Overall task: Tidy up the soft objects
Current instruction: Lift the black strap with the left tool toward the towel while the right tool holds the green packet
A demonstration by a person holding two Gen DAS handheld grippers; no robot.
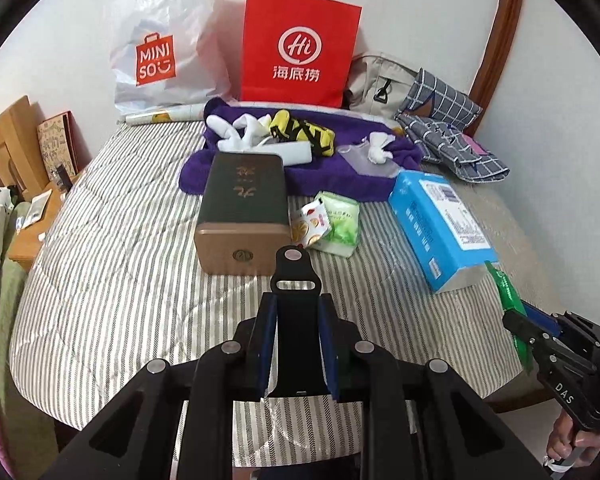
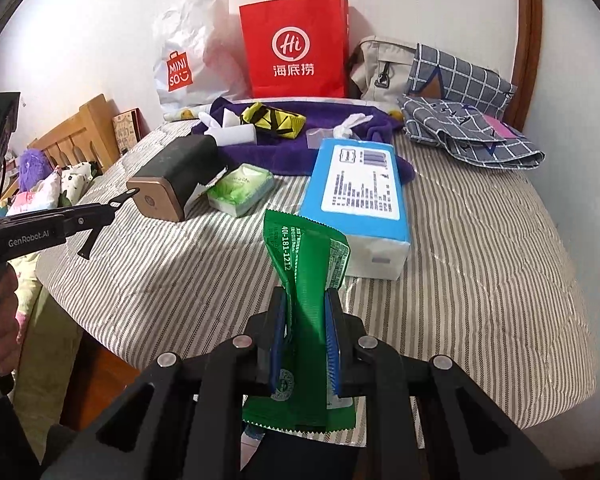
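Observation:
My right gripper point(image 2: 306, 300) is shut on a green snack packet point(image 2: 306, 264) and holds it above the striped bed cover point(image 2: 480, 280), just in front of a blue tissue pack point(image 2: 356, 188); both also show at the right edge of the left wrist view point(image 1: 514, 308). My left gripper point(image 1: 296, 304) is shut on a flat black tool-like piece point(image 1: 296, 280), above the bed in front of a dark box with a bronze end point(image 1: 242, 208). A purple towel point(image 1: 340, 176) at the back carries white socks point(image 1: 240, 130) and a yellow-black cloth point(image 1: 304, 132).
A green wipes pack point(image 1: 338, 222) and a small sachet point(image 1: 310, 220) lie between box and tissue pack. A red paper bag point(image 1: 300, 44), a white Miniso bag point(image 1: 164, 52), a beige bag point(image 2: 384, 68) and checked cloth point(image 2: 468, 120) line the back. A wooden headboard point(image 1: 8, 148) stands left.

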